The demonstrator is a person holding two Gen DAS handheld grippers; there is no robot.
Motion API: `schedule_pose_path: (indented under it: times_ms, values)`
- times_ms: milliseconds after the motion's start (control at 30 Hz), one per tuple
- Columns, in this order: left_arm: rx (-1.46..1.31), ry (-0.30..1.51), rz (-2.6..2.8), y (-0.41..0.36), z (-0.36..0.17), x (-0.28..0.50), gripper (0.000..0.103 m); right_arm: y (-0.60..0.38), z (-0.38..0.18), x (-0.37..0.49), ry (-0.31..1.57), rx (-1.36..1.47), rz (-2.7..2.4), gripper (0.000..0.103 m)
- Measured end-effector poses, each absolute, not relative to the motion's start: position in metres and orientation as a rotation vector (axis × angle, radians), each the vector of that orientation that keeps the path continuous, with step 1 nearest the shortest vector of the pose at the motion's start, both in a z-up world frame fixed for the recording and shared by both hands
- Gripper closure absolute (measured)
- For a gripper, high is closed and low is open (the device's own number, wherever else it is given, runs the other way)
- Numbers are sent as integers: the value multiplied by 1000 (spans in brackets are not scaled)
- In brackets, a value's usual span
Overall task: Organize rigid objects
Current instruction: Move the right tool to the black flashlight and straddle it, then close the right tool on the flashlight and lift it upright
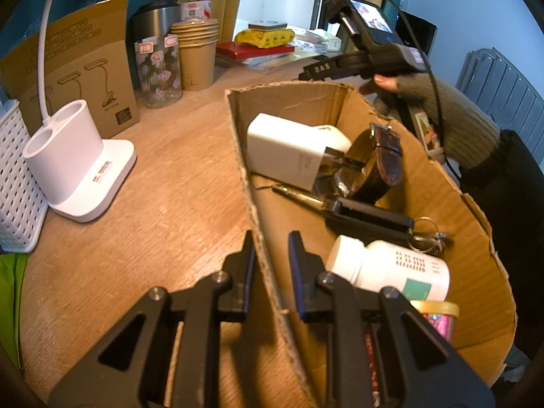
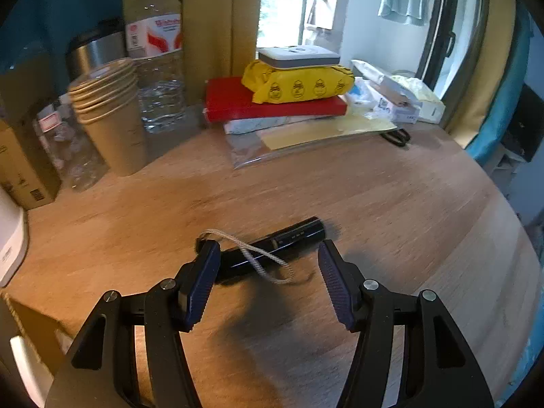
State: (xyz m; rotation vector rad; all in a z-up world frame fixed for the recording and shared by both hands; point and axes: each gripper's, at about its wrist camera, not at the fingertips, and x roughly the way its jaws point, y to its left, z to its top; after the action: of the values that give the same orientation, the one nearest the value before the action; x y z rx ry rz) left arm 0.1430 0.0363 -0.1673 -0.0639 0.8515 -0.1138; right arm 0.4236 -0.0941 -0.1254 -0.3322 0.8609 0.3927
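Observation:
In the left wrist view my left gripper (image 1: 271, 241) is shut on the left wall of a cardboard box (image 1: 251, 183). The box holds a white charger (image 1: 289, 151), a watch (image 1: 380, 159), a pen (image 1: 299, 195), a black key fob with keys (image 1: 370, 219), a white pill bottle (image 1: 391, 267) and a small pink jar (image 1: 438, 319). In the right wrist view my right gripper (image 2: 267, 253) is open, its fingers on either side of a black cylindrical flashlight (image 2: 272, 250) with a cord loop, lying on the wooden table (image 2: 391, 204).
A white lamp base (image 1: 78, 166), white basket (image 1: 17, 176), paper cups (image 2: 108, 108), water bottle (image 2: 156, 61), glass jar (image 1: 158, 68), lamp carton (image 1: 85, 68), red book with a yellow pack (image 2: 295, 85) and scissors (image 2: 396, 136) stand along the back.

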Motion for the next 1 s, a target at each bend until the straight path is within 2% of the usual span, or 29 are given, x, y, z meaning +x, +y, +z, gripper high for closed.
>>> schedule_pose_path:
  times_ms: [667, 867, 933, 1000]
  values:
    - [-64, 851, -114, 36, -167, 143, 83, -89, -144, 429, 906, -345, 393, 40]
    - [-64, 852, -114, 36, -167, 143, 83, -102, -143, 433, 906, -322, 386, 65]
    - [-64, 852, -114, 36, -167, 143, 83, -106, -143, 434, 910, -301, 397, 78]
    - [-64, 852, -114, 37, -167, 143, 83, -111, -143, 434, 912, -285, 401, 81]
